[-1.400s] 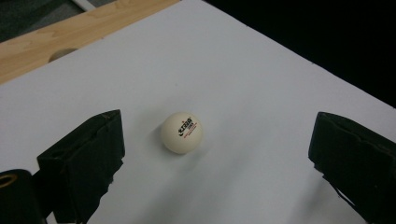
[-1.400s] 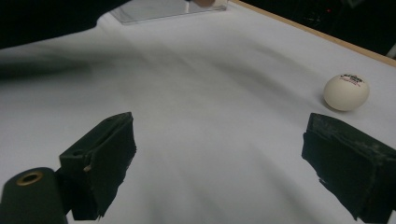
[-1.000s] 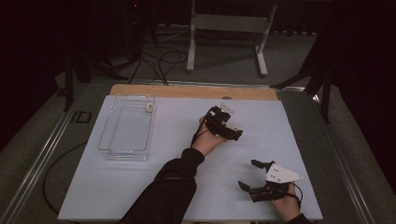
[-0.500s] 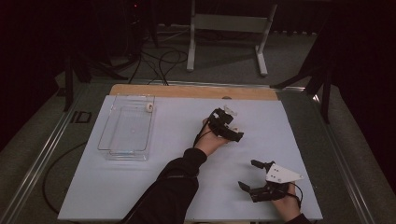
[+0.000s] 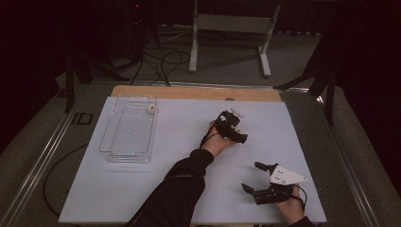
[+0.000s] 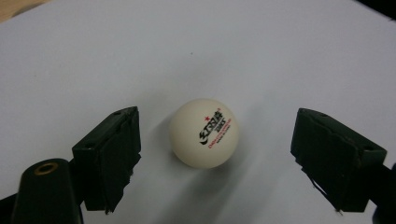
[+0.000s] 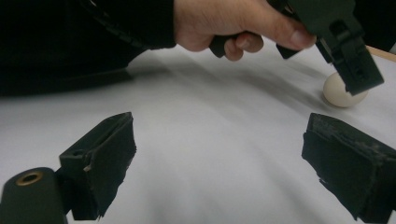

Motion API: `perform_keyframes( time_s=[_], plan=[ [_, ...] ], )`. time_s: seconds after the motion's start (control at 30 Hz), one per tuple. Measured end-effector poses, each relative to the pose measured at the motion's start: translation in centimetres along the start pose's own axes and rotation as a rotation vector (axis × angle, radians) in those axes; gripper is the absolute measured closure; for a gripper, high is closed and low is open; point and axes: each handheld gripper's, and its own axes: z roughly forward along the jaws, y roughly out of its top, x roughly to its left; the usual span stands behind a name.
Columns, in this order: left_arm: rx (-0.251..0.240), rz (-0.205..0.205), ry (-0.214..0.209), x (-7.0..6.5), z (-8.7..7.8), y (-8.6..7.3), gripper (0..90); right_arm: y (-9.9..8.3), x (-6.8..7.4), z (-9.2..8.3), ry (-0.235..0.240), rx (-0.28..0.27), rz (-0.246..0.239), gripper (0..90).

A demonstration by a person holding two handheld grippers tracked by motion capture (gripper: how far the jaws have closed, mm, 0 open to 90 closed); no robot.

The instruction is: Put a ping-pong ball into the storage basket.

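High view: a white sheet (image 5: 142, 189) covers the table, and a clear rectangular plastic tray (image 5: 126, 133) lies on its far left part, with a small white ball at the tray's far right corner (image 5: 152, 109). The left gripper (image 5: 235, 124), held by the person's left hand (image 5: 218, 143) on a dark sleeve, is over the far centre of the sheet; a pale spot shows at its tip, too small to identify there. The right gripper (image 5: 255, 177), bearing a grey three-cornered plate, rests near the near right edge, well apart from the left one. Left gripper view: a cream-white table-tennis ball with black and red print (image 6: 204, 132) lies on the sheet between the two black jaws, nearer the left-hand jaw in this picture, with a gap visible on both sides; the pads are not pressing on it. The jaws have just been closing and stand partly open around the ball. Right gripper view: the right gripper's jaws (image 7: 219, 163) stand wide apart with nothing but bare sheet between them. Farther off, the left gripper (image 7: 345, 51) points down at the table-tennis ball (image 7: 343, 91), one jaw crossing in front of the ball.
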Motion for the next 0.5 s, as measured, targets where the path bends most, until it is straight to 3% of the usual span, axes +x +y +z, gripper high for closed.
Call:
perform_keyframes(
  time_s=[0.17,0.27,0.3,0.5],
  plan=[
    [0.012,-0.005,0.002,0.0,0.8,-0.2,23.4,0.0,0.0,0.0,0.002,0.002,0.001,9.5],
    [0.016,0.006,0.010,0.0,1.0,-0.2,30.0,0.0,0.0,0.0,0.003,0.000,0.003,9.5],
    [0.020,0.022,0.001,-0.1,1.1,-0.3,35.9,0.0,0.0,0.0,0.002,0.002,0.003,9.5],
    [0.036,0.035,0.018,-0.2,1.6,-0.5,42.9,0.0,0.0,0.0,0.005,0.001,0.007,9.5]
  ],
)
